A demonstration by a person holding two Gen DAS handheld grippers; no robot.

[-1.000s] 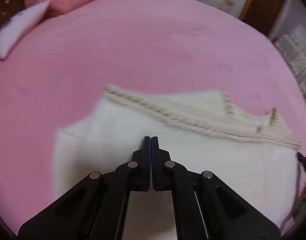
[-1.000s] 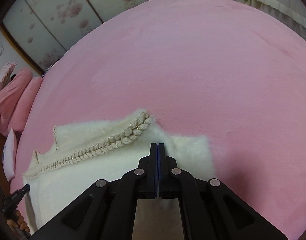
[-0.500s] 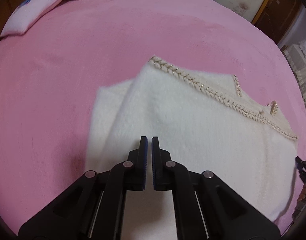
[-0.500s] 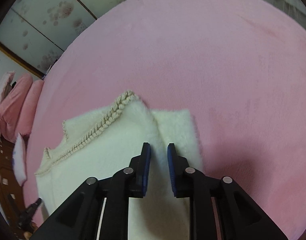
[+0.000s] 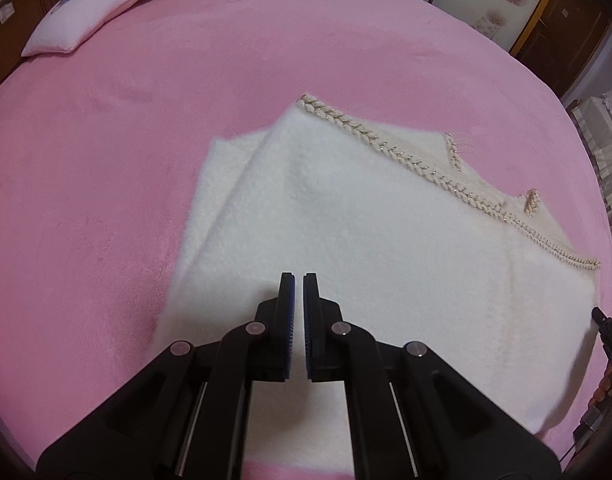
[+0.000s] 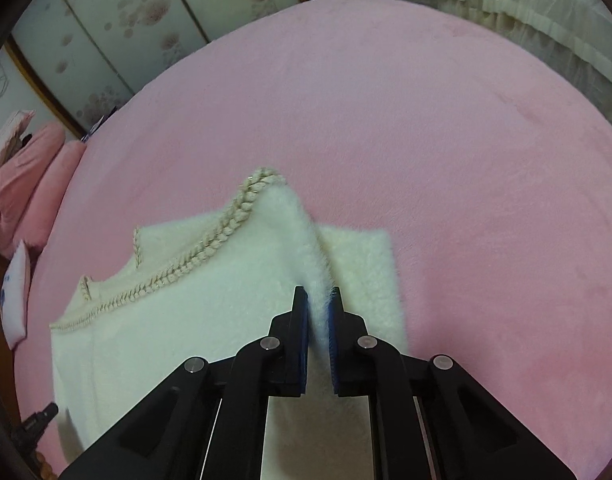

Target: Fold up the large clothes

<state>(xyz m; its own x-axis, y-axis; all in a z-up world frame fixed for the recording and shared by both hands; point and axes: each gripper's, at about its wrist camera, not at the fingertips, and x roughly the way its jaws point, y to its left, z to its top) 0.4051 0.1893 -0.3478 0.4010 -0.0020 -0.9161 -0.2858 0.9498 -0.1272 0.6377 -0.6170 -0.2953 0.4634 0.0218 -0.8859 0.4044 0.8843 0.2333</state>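
- The white garment (image 5: 365, 240) is spread on the pink bed (image 5: 186, 100), close under both tools. One layer is already turned over, and a lower layer shows at its side edge.
- The left tool (image 5: 299, 280) is held just above the fabric with its jaws a narrow slit apart, and nothing is gripped.
- The right tool (image 6: 317, 294) has just been closing, and a raised ridge of fluffy pile is pinched between its blue pads.
- Only the top layer may be caught by that pinch. If it is lifted, the layers could be pulled apart and the fold skewed.
- With one side left unheld, the cloth could be dragged askew across the plush cover.
- The pile is thick, soft and fuzzy, so slipping out of the pads is likely.
- The braided trim (image 5: 405, 164) is ropy, with a metallic glint, and could be snagged.
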